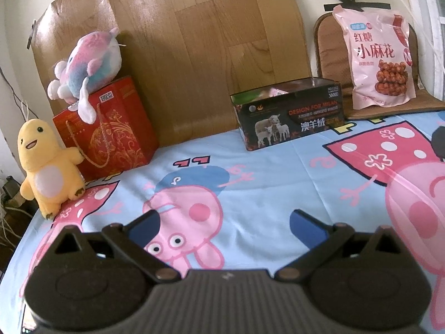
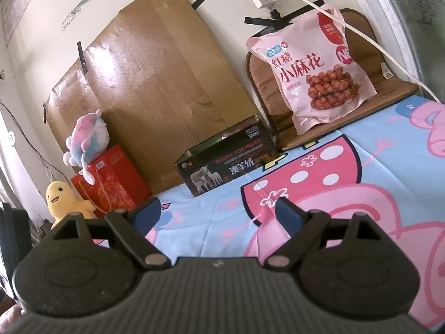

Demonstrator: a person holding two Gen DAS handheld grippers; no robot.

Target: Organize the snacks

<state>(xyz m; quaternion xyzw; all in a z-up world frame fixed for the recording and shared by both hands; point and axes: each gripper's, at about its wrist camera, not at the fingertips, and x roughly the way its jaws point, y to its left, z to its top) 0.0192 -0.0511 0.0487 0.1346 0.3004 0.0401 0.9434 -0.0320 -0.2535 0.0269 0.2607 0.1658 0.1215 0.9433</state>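
Observation:
A big pink snack bag with twisted pastries printed on it leans upright on a brown mat at the back right. Left of it stands an open black box with sheep on its side; pale packets show inside it in the left wrist view. My left gripper hovers open over the cartoon sheet, well short of the box, nothing between its blue pads. My right gripper is open too, empty, and also short of the box.
A red gift bag stands at the back left with a pink-blue plush on top and a yellow plush beside it. A wood-pattern board leans on the wall. Cables hang at the right.

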